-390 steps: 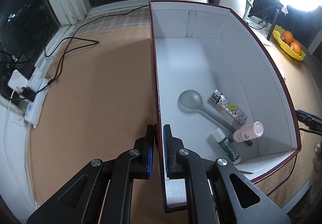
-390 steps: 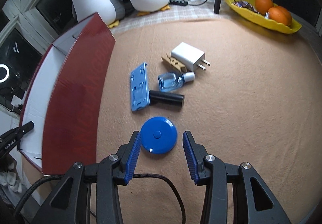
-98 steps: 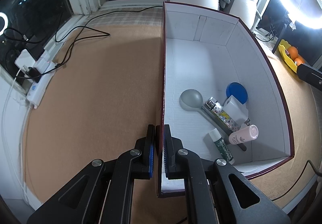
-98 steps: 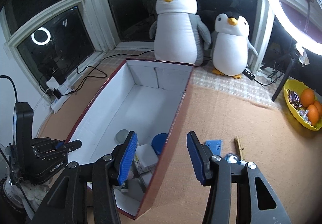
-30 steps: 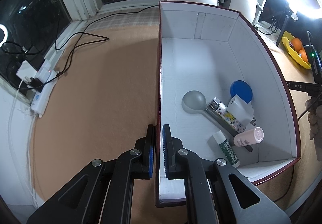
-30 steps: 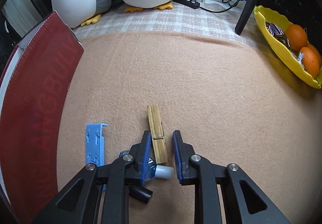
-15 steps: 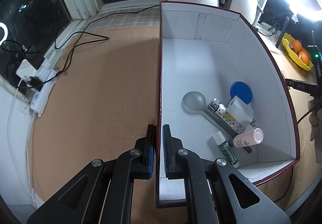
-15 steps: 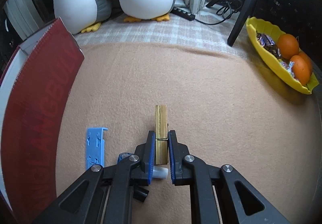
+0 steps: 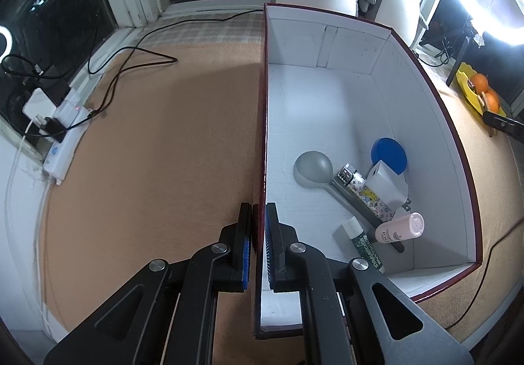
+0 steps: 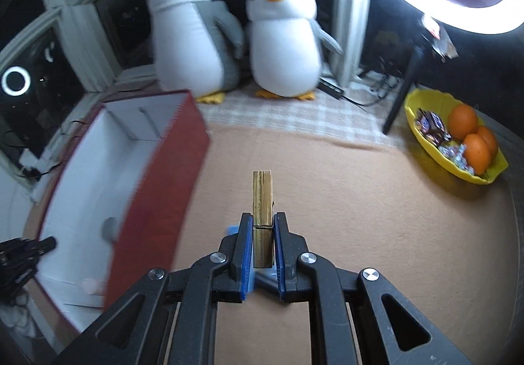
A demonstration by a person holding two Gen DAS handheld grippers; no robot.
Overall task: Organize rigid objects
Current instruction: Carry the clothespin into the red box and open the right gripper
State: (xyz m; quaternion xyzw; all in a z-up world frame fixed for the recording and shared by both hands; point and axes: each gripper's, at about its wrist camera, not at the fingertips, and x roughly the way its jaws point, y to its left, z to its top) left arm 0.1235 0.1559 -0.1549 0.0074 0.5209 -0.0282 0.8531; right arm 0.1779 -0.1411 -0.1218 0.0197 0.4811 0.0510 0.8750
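The right claw [image 10: 262,245] holds the wooden clothespin [image 10: 262,217] only by its rear end, so a fast swing toward the box [image 10: 157,201] may twist it loose.

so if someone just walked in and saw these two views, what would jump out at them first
Probably the wooden clothespin clamped upright between the right gripper pads, lifted above the tan cloth. Next, the big red box with white walls, its left wall pinched by the left gripper and a grey spoon, blue disc and white charger lying inside. Behind sit two plush penguins by the window.
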